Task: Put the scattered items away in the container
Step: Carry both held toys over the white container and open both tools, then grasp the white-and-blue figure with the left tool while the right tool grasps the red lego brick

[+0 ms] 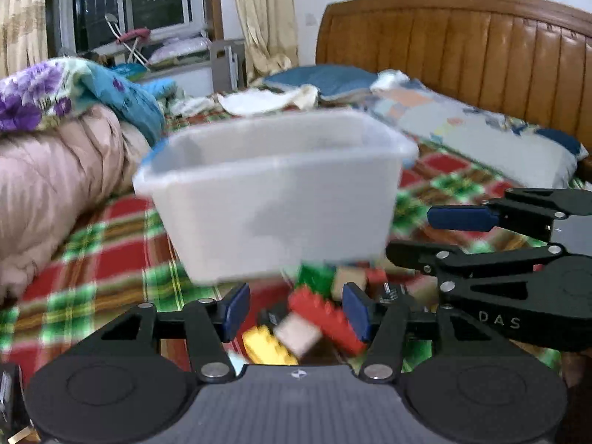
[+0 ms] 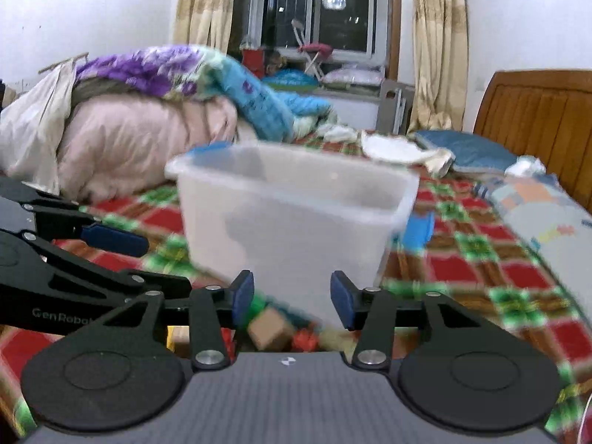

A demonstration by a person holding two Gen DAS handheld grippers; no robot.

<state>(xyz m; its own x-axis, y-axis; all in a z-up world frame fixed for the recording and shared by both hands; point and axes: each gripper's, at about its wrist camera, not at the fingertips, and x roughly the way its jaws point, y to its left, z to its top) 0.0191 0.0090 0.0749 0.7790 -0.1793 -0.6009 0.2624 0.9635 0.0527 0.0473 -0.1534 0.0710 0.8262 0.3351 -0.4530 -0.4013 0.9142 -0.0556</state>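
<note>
A translucent white plastic container (image 1: pixel 273 199) (image 2: pixel 292 214) stands upright on the plaid bedspread (image 1: pixel 111 244), blurred in both views. In front of its near wall lies a heap of blocks: a red brick (image 1: pixel 325 318), a yellow brick (image 1: pixel 266 344), a tan wooden block (image 1: pixel 298 333) (image 2: pixel 270 327) and a green brick (image 1: pixel 316 279). My left gripper (image 1: pixel 296 310) (image 2: pixel 148 259) hovers open just over the heap, its pads touching nothing. To its right, my right gripper (image 2: pixel 292 299) (image 1: pixel 433 235) is open too and faces the container's near wall with nothing between its fingers.
A pink quilt (image 2: pixel 140 140) with a floral blanket (image 2: pixel 155 66) on it is piled to the left. Pillows (image 1: pixel 481 129) and a brown headboard (image 1: pixel 462 44) lie to the right. A blue flat piece (image 2: pixel 418 233) shows beside the container's right side.
</note>
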